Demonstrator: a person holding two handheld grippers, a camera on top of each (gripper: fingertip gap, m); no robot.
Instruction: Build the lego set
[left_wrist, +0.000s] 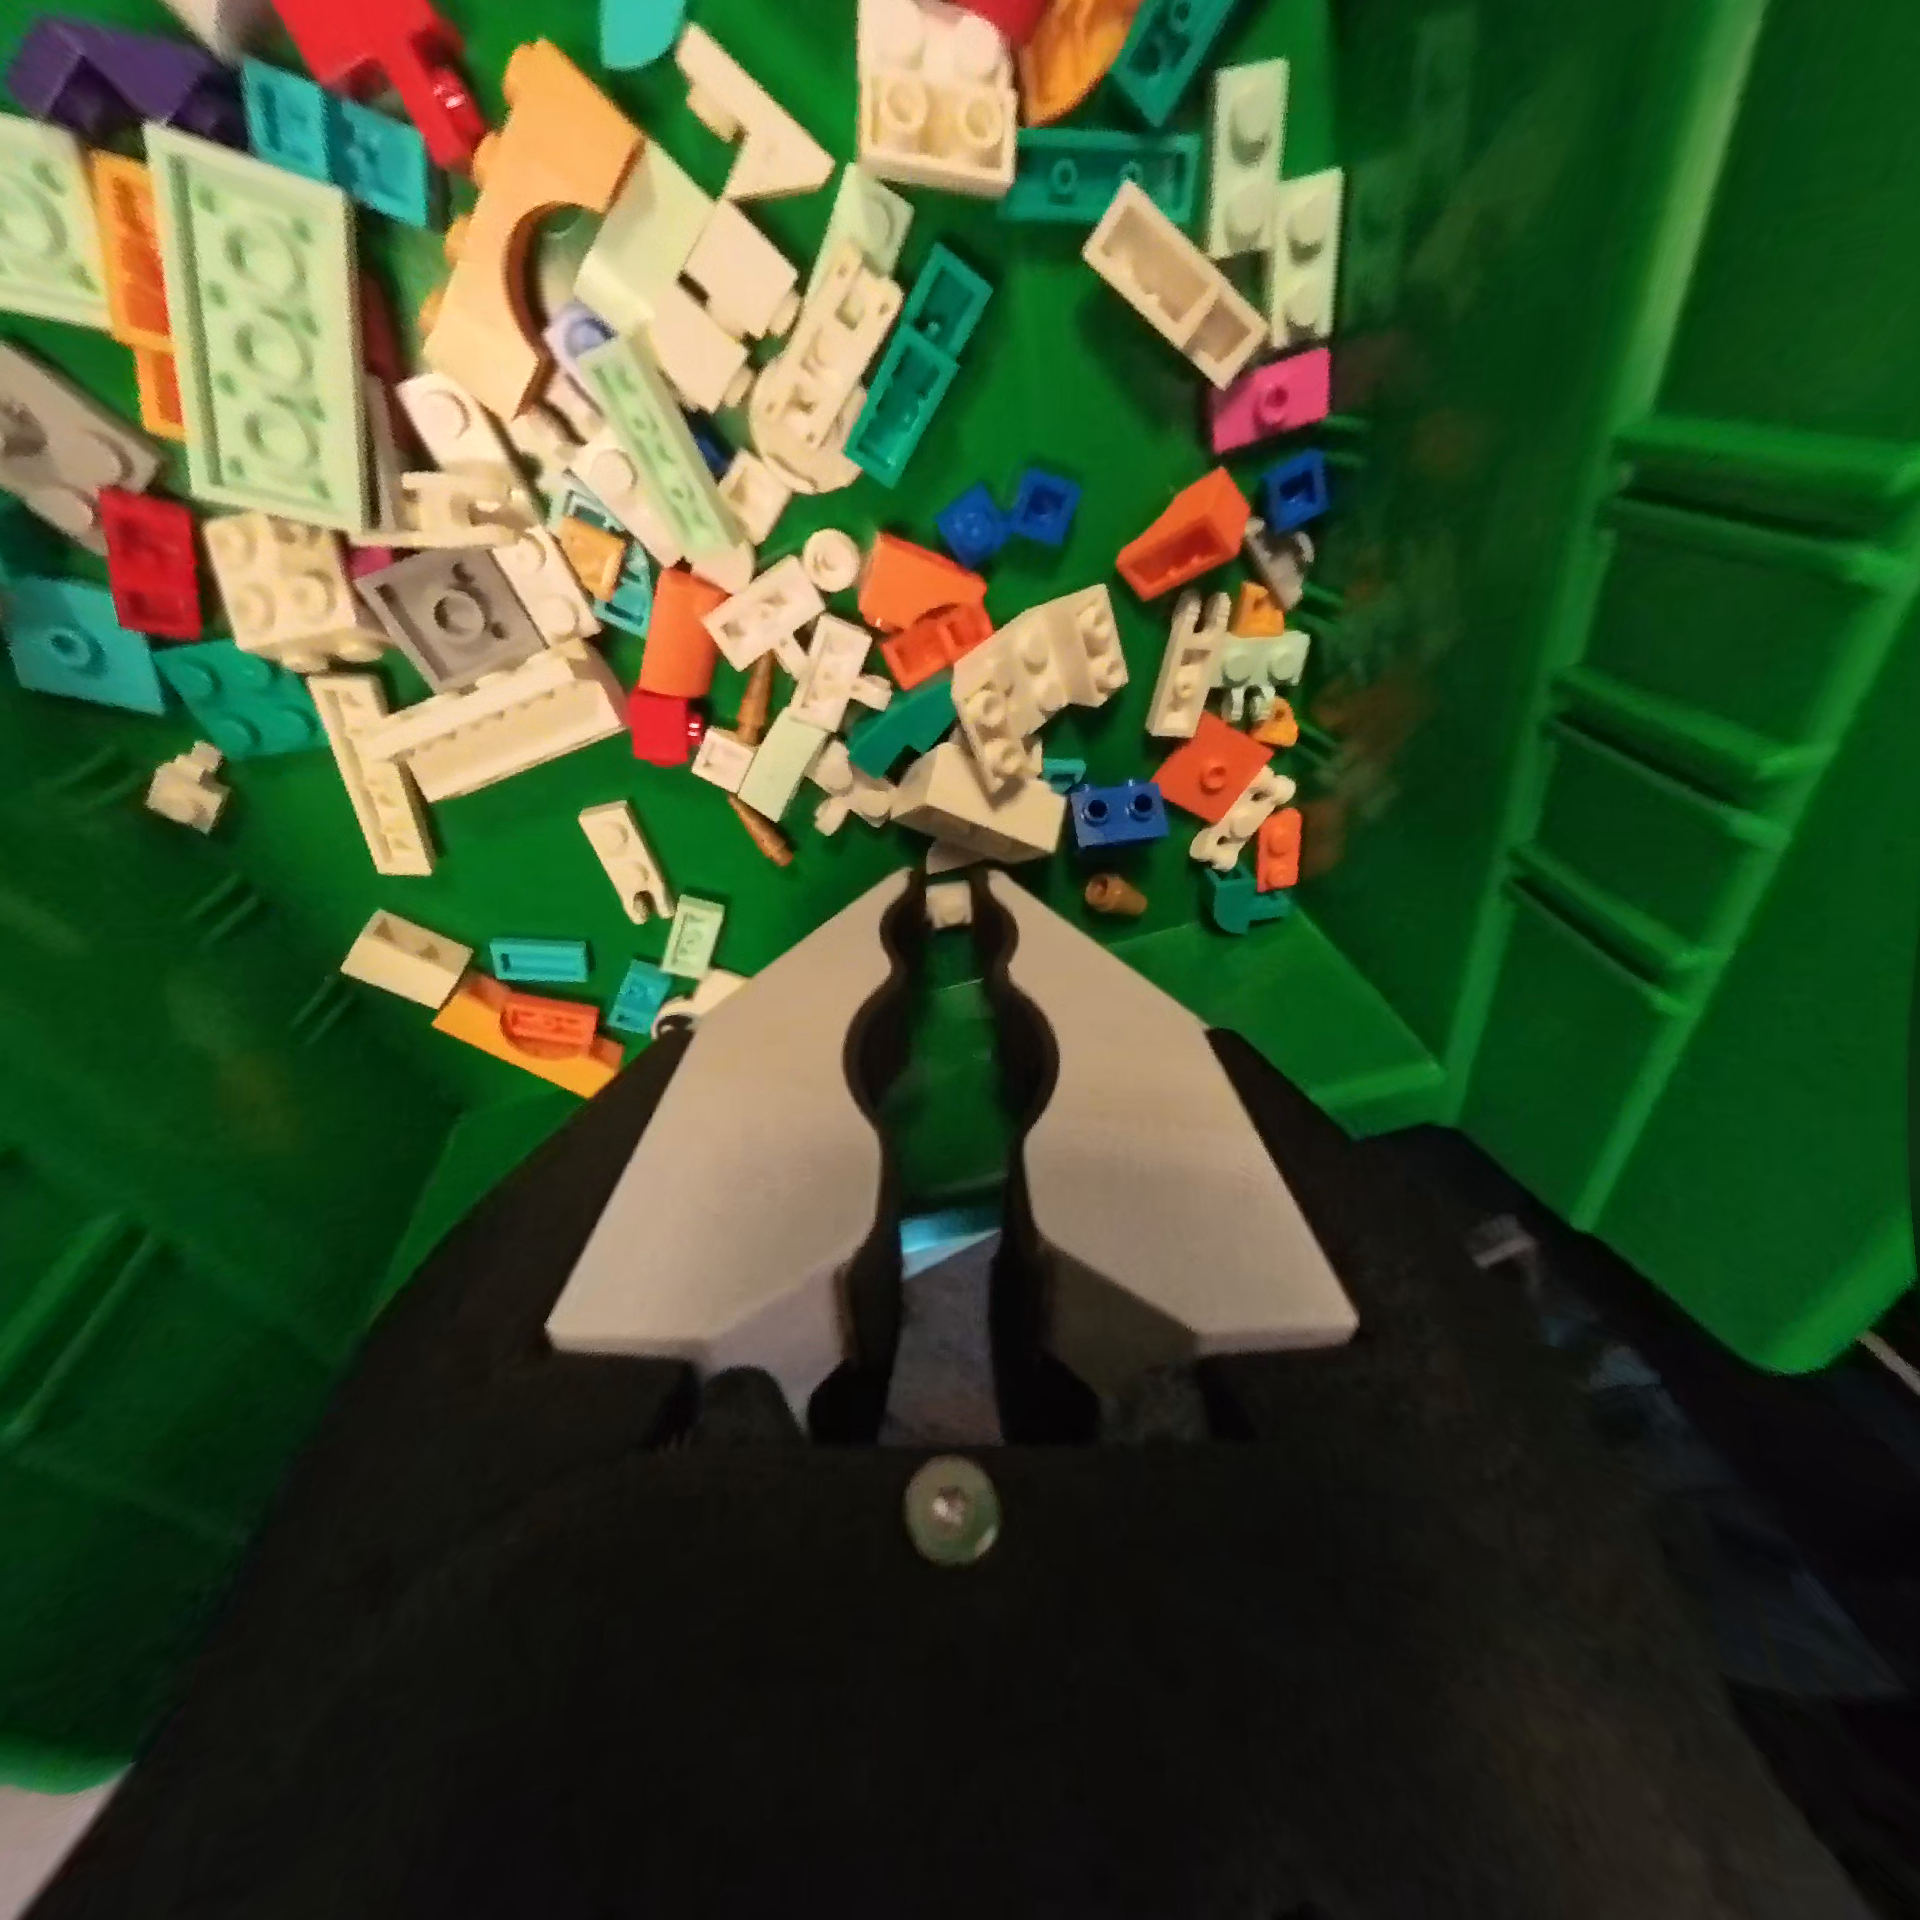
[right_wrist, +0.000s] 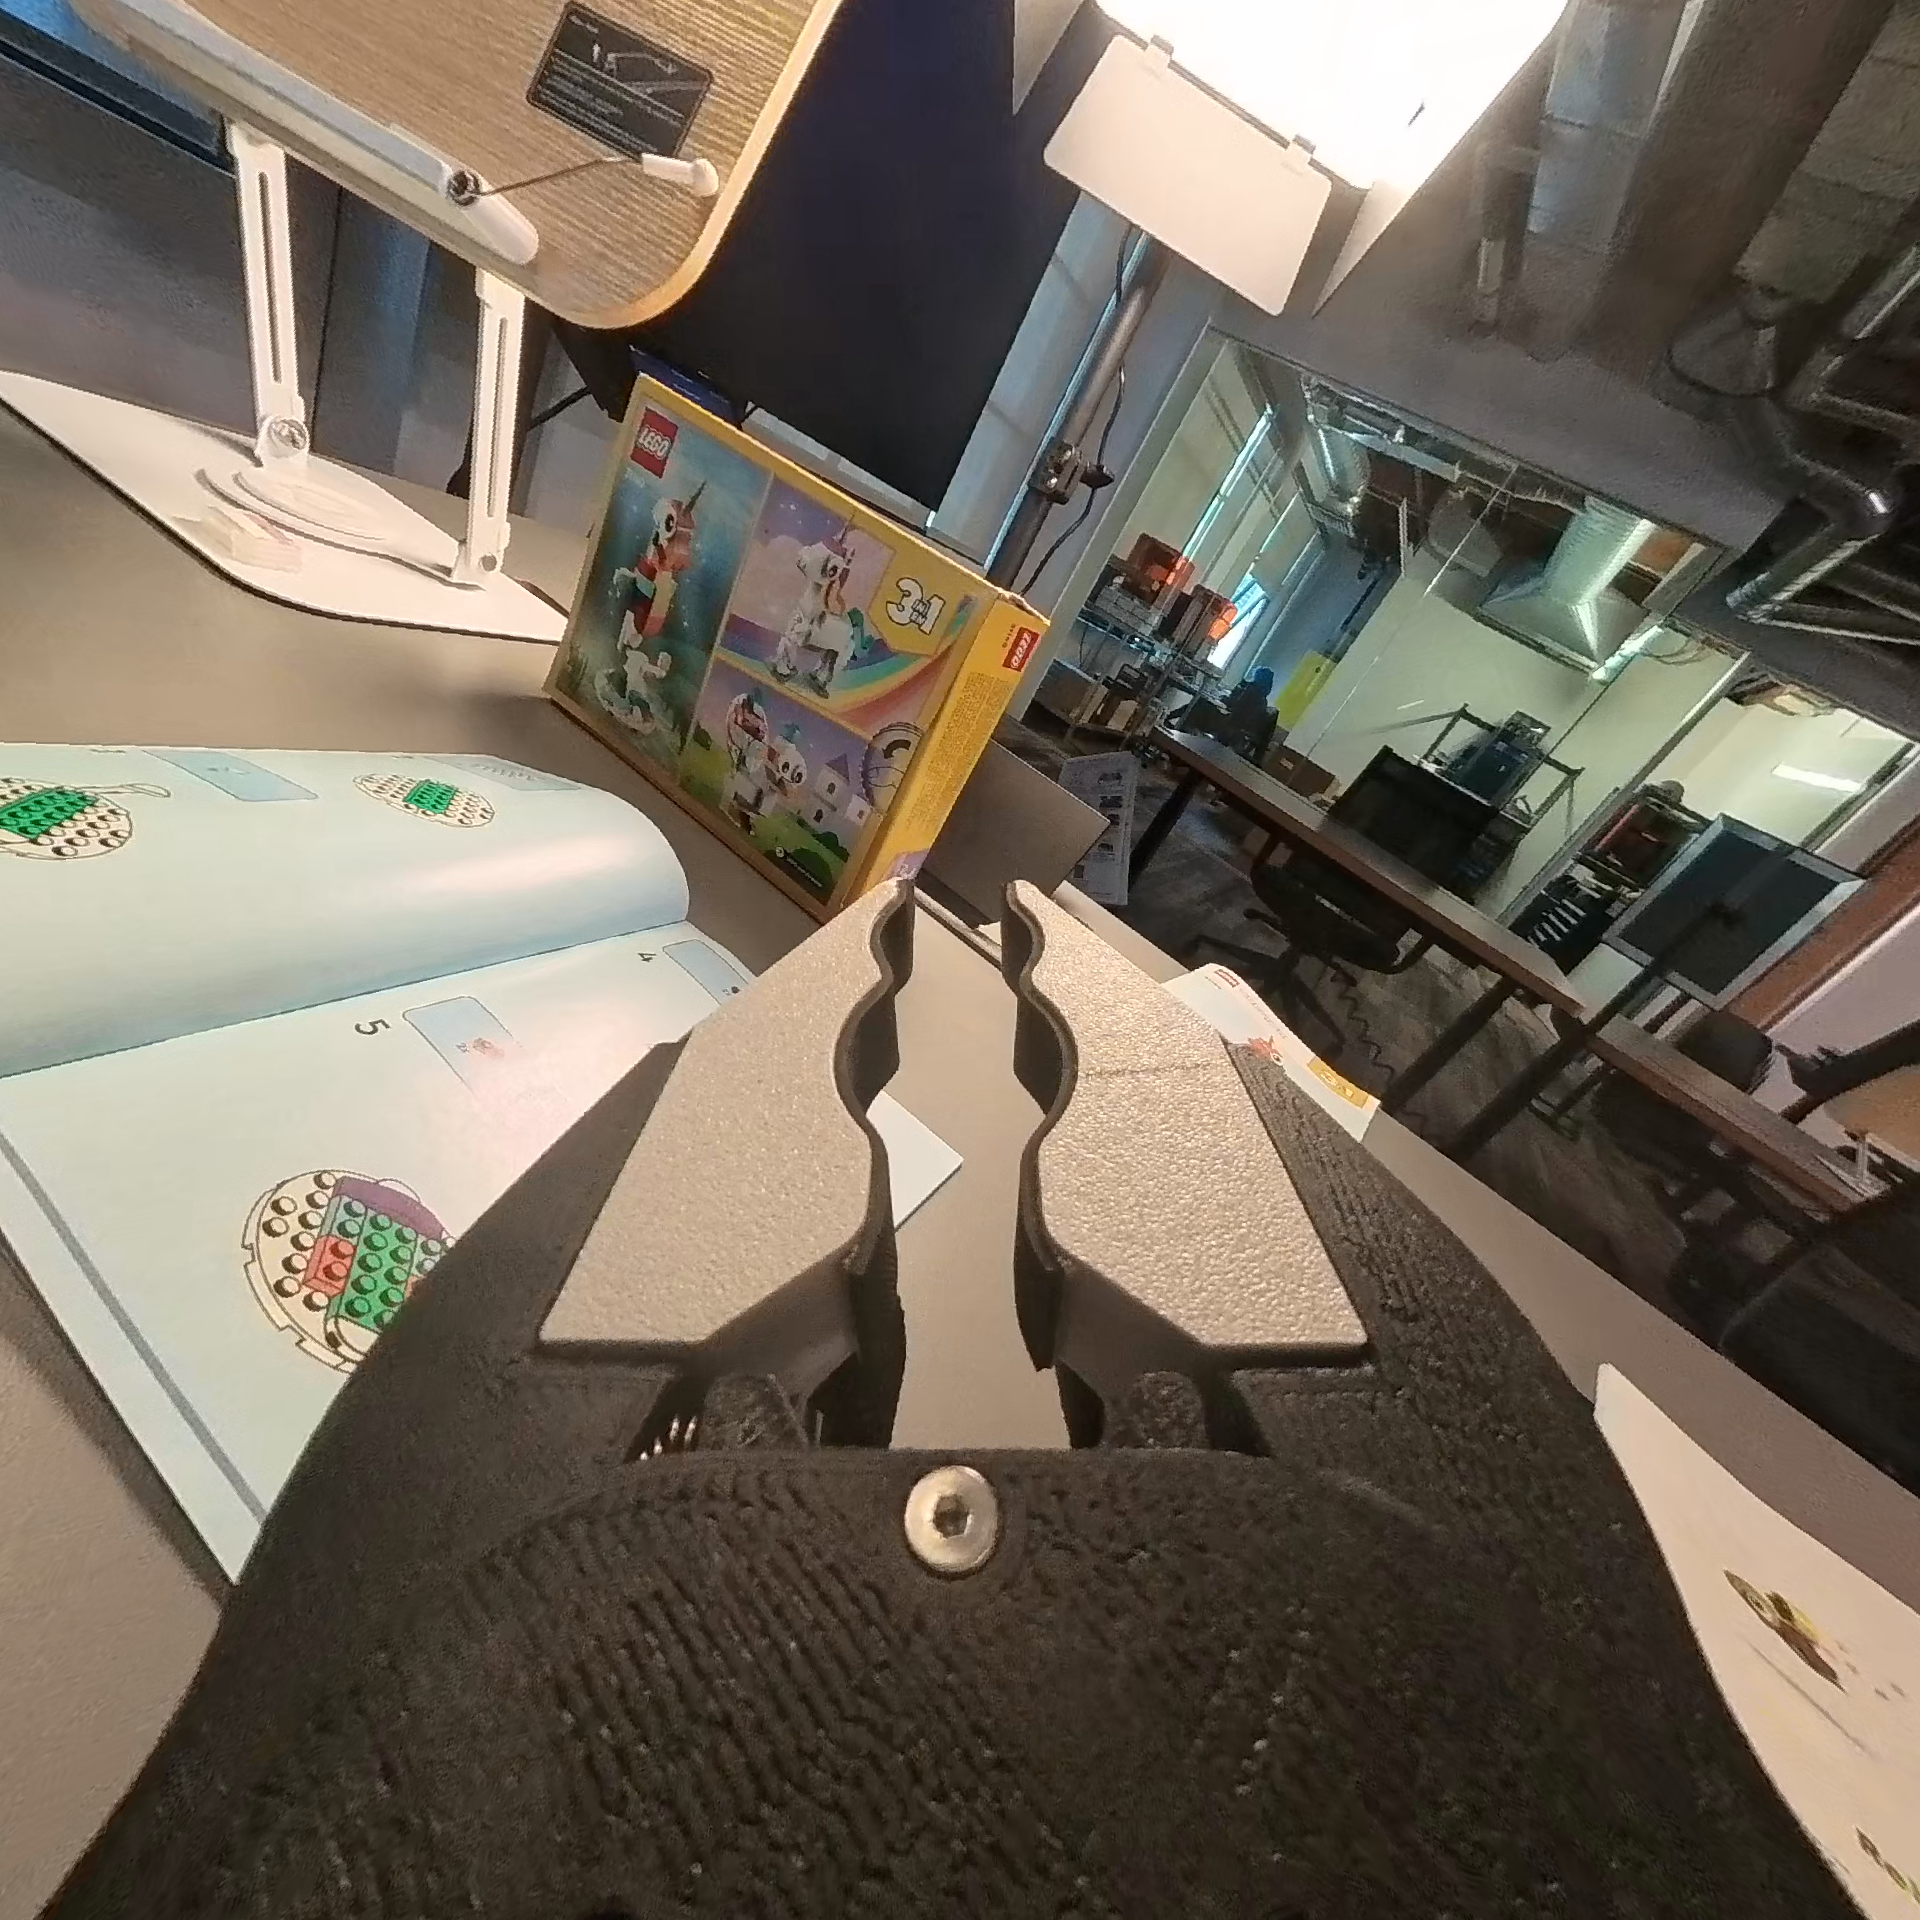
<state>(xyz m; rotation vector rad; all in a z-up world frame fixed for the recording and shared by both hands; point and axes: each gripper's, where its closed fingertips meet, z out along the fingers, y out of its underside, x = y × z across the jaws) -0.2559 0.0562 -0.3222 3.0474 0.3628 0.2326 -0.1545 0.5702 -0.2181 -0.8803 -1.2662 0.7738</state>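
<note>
In the left wrist view, a green bin (left_wrist: 1403, 987) holds several loose Lego pieces in white, mint, teal, orange, red and blue. My left gripper (left_wrist: 950, 891) reaches down into the bin, its jaws closed on a small white piece (left_wrist: 948, 902) at the tips. A white sloped piece (left_wrist: 987, 805) lies just beyond the tips, and a blue two-stud brick (left_wrist: 1118, 812) sits to its right. In the right wrist view, my right gripper (right_wrist: 958, 914) is open with a narrow gap and holds nothing. It hovers above the grey table (right_wrist: 104, 644).
An open instruction booklet (right_wrist: 260, 935) lies on the table to the left of the right gripper. The yellow Lego box (right_wrist: 800, 665) stands beyond it, and a white stand with a wooden board (right_wrist: 468, 156) is at the back left. Paper sheets (right_wrist: 1766, 1558) lie to the right. The bin's ribbed wall (left_wrist: 1662, 727) rises on the right.
</note>
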